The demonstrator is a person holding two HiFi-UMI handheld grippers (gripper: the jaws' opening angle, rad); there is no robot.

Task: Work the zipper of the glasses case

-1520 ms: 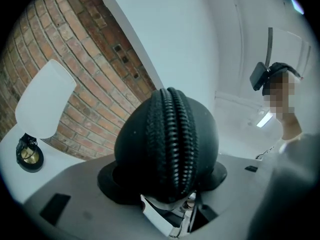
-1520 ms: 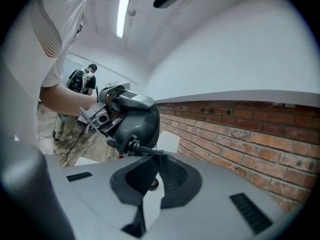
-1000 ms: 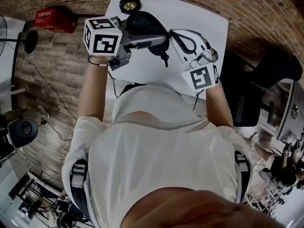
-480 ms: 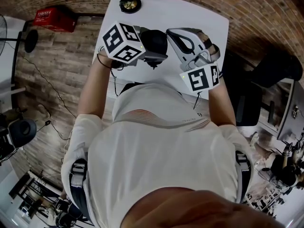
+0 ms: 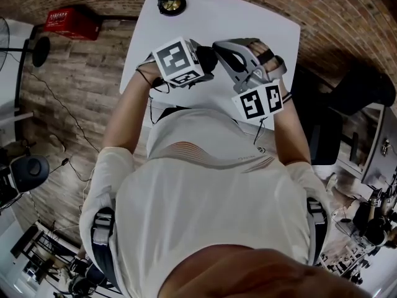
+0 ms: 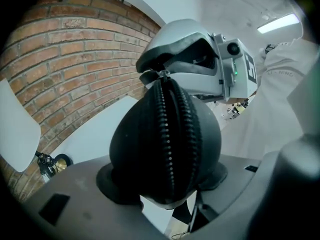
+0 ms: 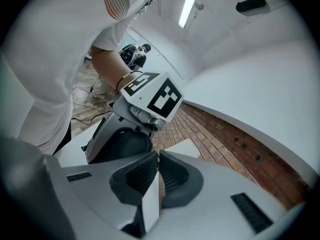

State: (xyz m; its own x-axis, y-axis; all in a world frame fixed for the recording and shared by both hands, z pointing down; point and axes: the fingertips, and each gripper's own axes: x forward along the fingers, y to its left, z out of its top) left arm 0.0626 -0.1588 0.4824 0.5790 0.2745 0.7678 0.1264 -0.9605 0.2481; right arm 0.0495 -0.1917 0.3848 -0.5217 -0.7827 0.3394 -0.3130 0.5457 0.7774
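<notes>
1. Work surface: a white rectangular table stands on a wood-plank floor, with brick around its far end. A person in a white short-sleeved shirt stands at its near edge and holds one gripper in each hand over the near part of the table.

2. Left gripper: grey body with a black-and-white marker cube. Its jaws stand wide and are clamped on the black, rounded, fabric-covered glasses case. One pad presses on each side of the lower half of the case. The case is held in the air between the two grippers, clear of the table top, with its bulging upper half projecting beyond the pads.

3. Right gripper: grey body with its own marker cube. It approaches the case from the opposite side. Its ribbed black pads are brought together with only a thin slit between them. In the left gripper view, its tips meet at the upper end of the case.

4. Zipper: two rows of black teeth run side by side up the middle of the case, from the lower edge to the top, where they converge.

5. Zipper pull: a small metal piece at the upper end of the teeth, pinched between the tips of the right gripper.

6. Other items: a red box lies on the floor to the left of the table. A small round black and gold object sits at the far left corner of the table, well apart from the case.
</notes>
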